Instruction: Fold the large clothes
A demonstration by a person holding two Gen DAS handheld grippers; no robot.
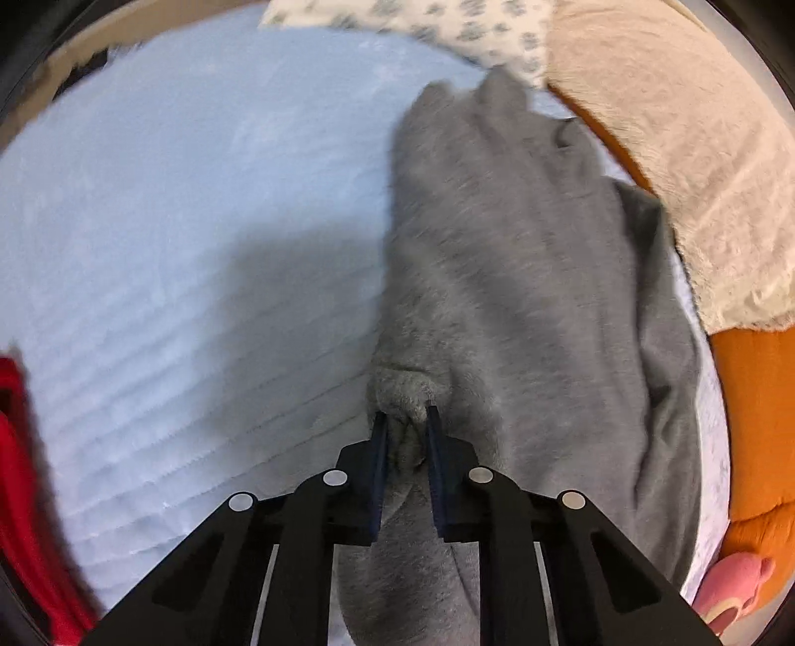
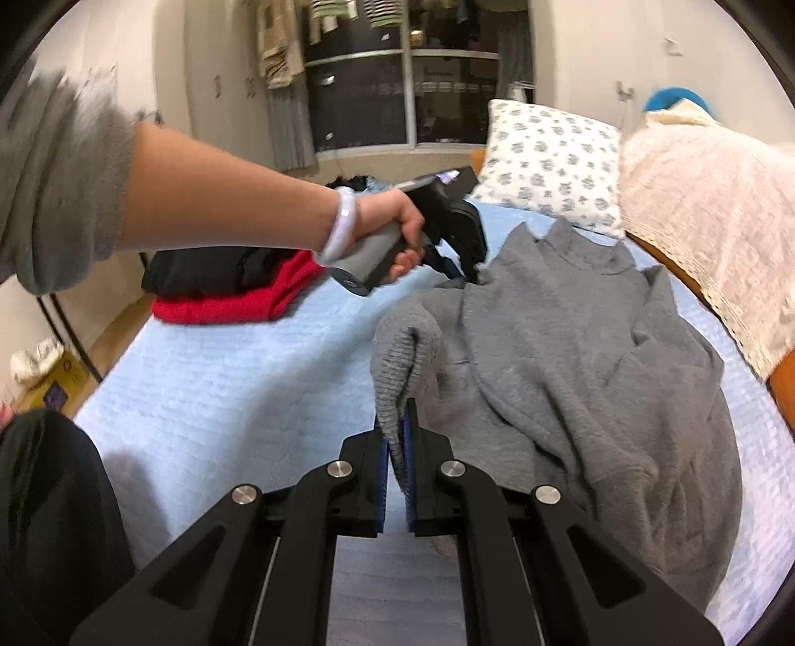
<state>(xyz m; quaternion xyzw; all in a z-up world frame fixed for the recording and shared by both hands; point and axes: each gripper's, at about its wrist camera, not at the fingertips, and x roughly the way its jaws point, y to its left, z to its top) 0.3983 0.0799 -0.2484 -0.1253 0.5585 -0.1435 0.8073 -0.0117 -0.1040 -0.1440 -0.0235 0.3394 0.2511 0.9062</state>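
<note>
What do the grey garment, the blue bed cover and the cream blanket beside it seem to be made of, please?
The grey garment looks like soft knit, perhaps wool or fleece: matte, with a ribbed cuff near the right gripper.
The blue bed cover seems a quilted or ribbed plush fabric, judging by its parallel ridges.
The cream blanket appears fuzzy, pile-like, with a lace-like trim along its edge.

Your left wrist view is smeared by motion, so the knit of the grey fleece sweater (image 1: 521, 278) does not read there. Its lower hem runs under your left hand-held gripper (image 1: 405, 417) and off the bottom edge. The red folded garment (image 1: 20, 477) is cut by the left rim. In the right wrist view, the black folded garment (image 2: 208, 271) is partly hidden behind your forearm, and the hanging clothes (image 2: 278, 44) by the window are too blurred to identify.
</note>
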